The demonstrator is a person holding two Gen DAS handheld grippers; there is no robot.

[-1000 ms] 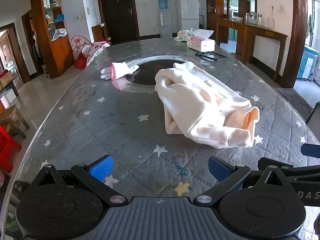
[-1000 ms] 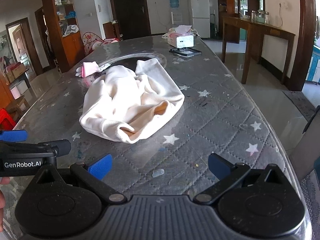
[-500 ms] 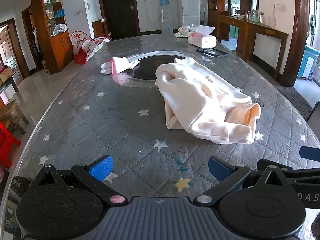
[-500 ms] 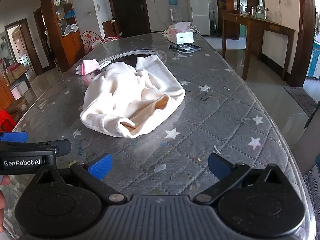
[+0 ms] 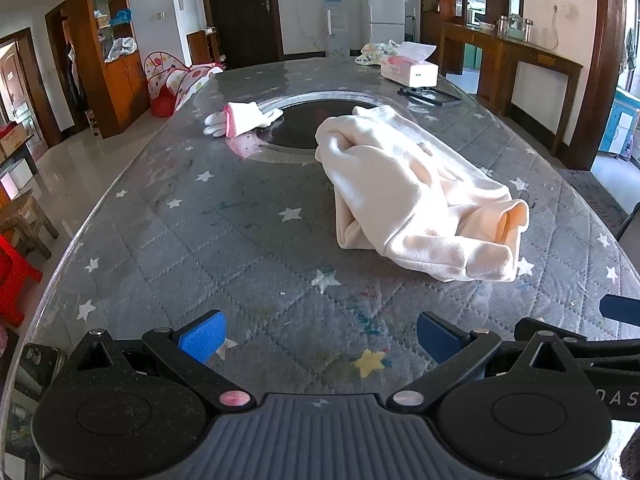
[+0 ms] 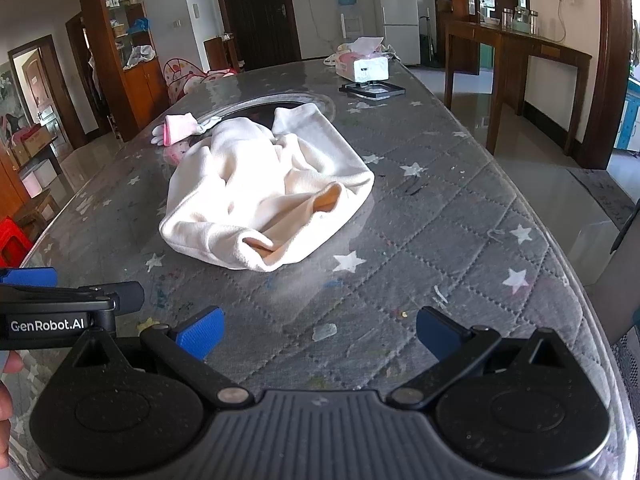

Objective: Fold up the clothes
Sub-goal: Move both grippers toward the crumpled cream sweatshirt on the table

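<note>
The cream garment (image 5: 416,192) lies crumpled mid-desk (image 5: 224,240), at about one o'clock from the left gripper (image 5: 318,338) and eleven o'clock from the right gripper (image 6: 318,334); it looks soft, light and limp, likely to sag and slide on the glossy top, so a hem corner or the open cuff (image 6: 326,200) seems the best hold; both grippers hover low over the near edge, side by side, level, jaws wide and holding nothing.
</note>
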